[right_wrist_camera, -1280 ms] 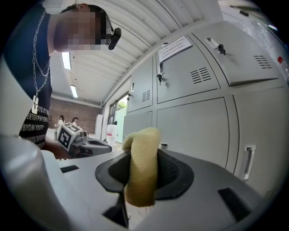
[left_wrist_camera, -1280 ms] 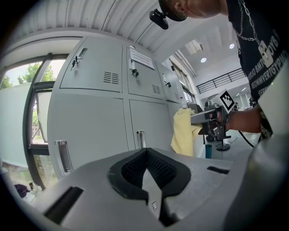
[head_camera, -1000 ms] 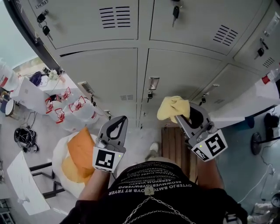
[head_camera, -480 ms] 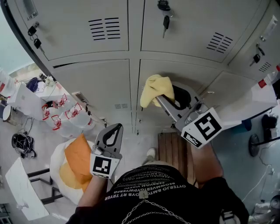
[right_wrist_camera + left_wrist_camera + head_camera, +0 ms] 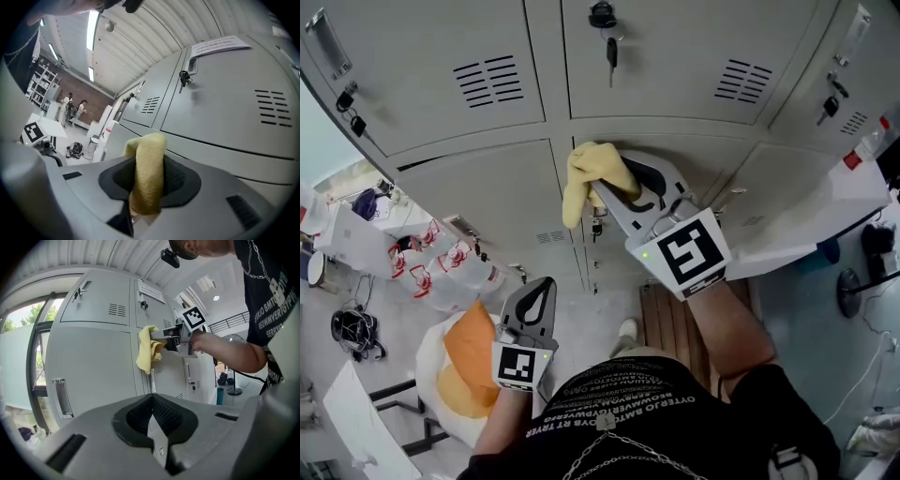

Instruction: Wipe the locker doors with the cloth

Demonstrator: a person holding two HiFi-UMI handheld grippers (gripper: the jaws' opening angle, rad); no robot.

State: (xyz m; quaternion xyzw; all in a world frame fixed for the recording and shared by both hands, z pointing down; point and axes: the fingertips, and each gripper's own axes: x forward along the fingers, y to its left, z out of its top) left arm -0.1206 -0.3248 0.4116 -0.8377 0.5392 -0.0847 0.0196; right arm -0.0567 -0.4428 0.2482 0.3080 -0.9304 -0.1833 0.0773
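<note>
Grey locker doors (image 5: 478,183) are filling the frame, with floor clutter sitting below left. Right tool (image 5: 602,187) is pinching the yellow cloth (image 5: 584,169): its jaws are clamping one fold and the rest is bunching out front. Cloth is sitting high at the seam between two middle-row doors, just under the upper door with the key (image 5: 610,49) hanging in its lock. It's looking like touching or just off the door face, can't confirm contact. Left tool (image 5: 542,291) is hanging low by the waist, jaws pressed together, carrying nothing. I'm reading this as the cloth being presented to a door for a wipe pass. Next move is calling for pressing the cloth flat on the panel and sweeping across, steering round lock and handle to avoid snagging.
</note>
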